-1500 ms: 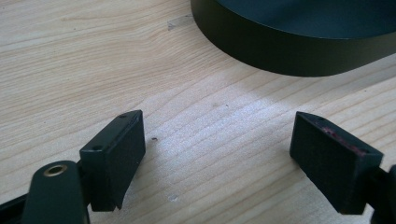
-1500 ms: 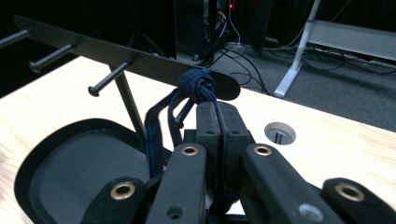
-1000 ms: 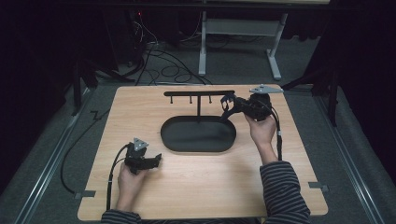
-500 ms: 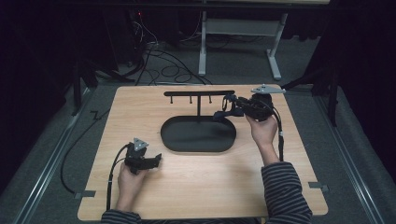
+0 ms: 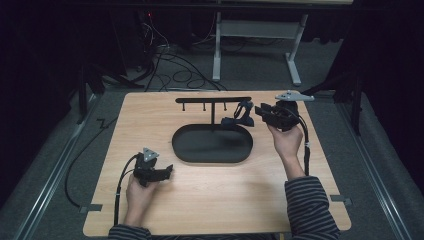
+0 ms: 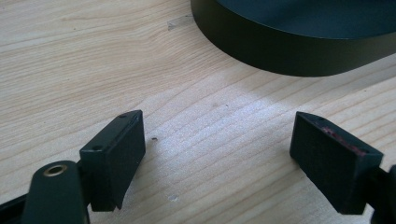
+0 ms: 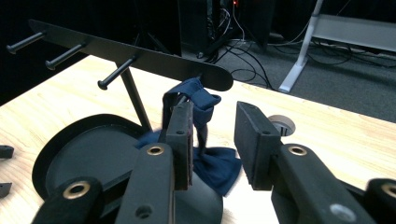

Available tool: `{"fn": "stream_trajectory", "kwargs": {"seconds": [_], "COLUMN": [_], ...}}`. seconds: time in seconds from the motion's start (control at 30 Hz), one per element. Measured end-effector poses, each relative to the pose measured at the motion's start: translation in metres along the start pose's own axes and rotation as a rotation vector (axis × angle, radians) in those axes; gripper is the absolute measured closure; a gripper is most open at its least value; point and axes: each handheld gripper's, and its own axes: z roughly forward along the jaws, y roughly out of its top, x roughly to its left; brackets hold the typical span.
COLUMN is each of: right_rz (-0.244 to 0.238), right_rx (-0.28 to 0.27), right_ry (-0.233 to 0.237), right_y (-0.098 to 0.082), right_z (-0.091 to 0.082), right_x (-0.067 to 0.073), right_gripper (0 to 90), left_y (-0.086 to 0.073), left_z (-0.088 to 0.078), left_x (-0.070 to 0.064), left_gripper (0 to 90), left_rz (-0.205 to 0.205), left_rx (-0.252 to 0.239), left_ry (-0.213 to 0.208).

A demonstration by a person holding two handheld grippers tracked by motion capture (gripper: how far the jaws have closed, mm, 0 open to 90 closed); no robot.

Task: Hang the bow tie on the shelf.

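Observation:
A black rack (image 5: 212,100) with several pegs stands on a post over a black oval tray (image 5: 180,145). A dark blue bow tie (image 5: 239,116) hangs by its strap from the peg at the rack's right end, its bow resting near the tray's rim. My right gripper (image 5: 259,111) sits just right of it, open. In the right gripper view the bow tie (image 7: 217,168) dangles beyond the parted jaws of that gripper (image 7: 214,121), under the rack (image 7: 140,53). My left gripper (image 5: 167,171) rests open on the wooden table at the front left, with bare wood between its jaws (image 6: 219,154).
The tray's wall (image 6: 289,51) rises just ahead of the left gripper. A round grommet (image 7: 280,123) is set in the tabletop behind the right gripper. Cables (image 5: 170,60) and a white desk frame (image 5: 260,30) lie on the floor beyond the table's far edge.
My right gripper has drawn back to the right from the rack's end, and the bow tie now hangs free from the peg. The left gripper has stayed put.

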Motion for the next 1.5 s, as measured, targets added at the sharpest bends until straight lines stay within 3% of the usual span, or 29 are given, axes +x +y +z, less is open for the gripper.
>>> {"fn": "stream_trajectory", "kwargs": {"seconds": [0.4,1.5], "right_rz": [0.012,0.063], "right_rx": [-0.007,-0.028], "right_ry": [0.015,0.009], "right_y": [-0.006,-0.047], "right_z": [-0.010,-0.055], "right_x": [-0.003,-0.022], "right_gripper": [60.8,58.8], "left_y": [0.000,0.000], "left_z": [0.000,0.000], "left_x": [0.000,0.000], "left_gripper": [18.6,18.6], "left_rz": [0.000,0.000], "left_rx": [0.000,0.000], "left_ry": [0.000,0.000]}}
